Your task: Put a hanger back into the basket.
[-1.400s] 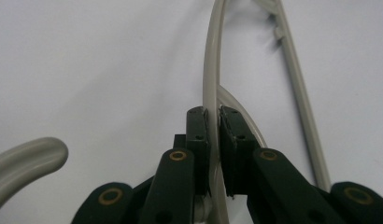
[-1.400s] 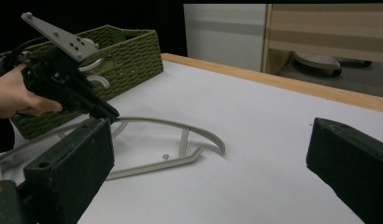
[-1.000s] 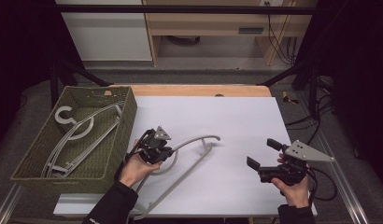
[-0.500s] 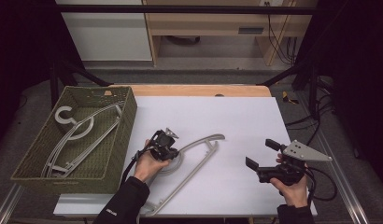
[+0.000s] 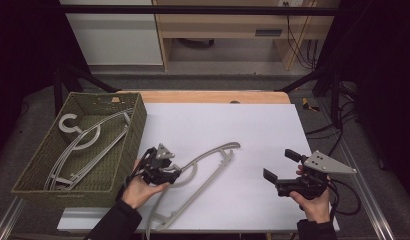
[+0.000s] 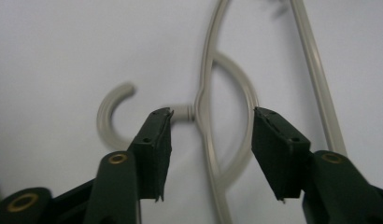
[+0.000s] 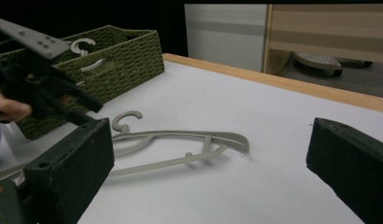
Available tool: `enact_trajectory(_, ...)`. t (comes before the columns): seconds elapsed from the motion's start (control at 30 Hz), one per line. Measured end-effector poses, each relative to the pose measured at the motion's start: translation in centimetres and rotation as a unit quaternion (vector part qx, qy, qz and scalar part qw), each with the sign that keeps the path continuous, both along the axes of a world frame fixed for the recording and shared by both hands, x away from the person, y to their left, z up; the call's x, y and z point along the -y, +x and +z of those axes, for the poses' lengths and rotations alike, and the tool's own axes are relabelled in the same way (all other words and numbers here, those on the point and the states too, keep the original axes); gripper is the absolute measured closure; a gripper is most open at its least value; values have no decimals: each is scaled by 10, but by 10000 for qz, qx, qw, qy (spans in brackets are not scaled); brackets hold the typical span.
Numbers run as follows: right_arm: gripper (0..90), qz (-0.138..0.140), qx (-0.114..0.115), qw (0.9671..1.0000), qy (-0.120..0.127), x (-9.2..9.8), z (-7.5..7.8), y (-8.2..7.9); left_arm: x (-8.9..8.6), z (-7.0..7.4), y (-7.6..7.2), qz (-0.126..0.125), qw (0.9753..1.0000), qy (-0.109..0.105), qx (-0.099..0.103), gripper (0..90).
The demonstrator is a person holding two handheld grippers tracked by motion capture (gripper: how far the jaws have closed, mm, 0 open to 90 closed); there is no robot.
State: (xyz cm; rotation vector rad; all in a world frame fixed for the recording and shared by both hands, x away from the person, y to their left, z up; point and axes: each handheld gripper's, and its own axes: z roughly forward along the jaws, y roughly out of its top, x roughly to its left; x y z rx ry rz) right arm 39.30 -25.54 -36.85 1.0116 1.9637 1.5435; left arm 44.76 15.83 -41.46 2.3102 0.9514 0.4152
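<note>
Your left claw (image 5: 165,167) has slid from the basket (image 5: 124,165) side over the hanger (image 5: 208,167), which lies flat on the table (image 5: 253,130) just right of the basket. It is spread open astride the neck; lower squarely, then pinch. Your right claw (image 5: 283,167) idles agape, well right of the basket.

Pale grey-beige hanger (image 5: 203,175) on the white table (image 5: 253,130), plain, no pattern. Left gripper (image 6: 208,135) shows dark green-black jaws with small brass-coloured rivets; right gripper (image 5: 283,167) is black with a light grey plate on top. Far left, the olive-green woven basket (image 5: 135,125) carries more pale grey hangers (image 5: 80,142). A light wood strip edges the table's far side.
</note>
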Motion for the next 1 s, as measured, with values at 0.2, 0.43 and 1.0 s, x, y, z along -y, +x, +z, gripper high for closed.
enact_trajectory(0.2, 11, 20, -32, 10000, 13, -3, 1, -1, -20, -18, -33, 201, 9992, 107, -333, 440)
enact_trajectory(0.43, 11, 33, -25, 10000, 9, -3, 1, -1, -21, -39, -46, 164, 9971, 233, -710, 519)
enact_trajectory(1.0, 12, 27, -47, 10000, 17, -4, -1, 0, -15, -40, -29, 479, 9943, 559, -768, 818)
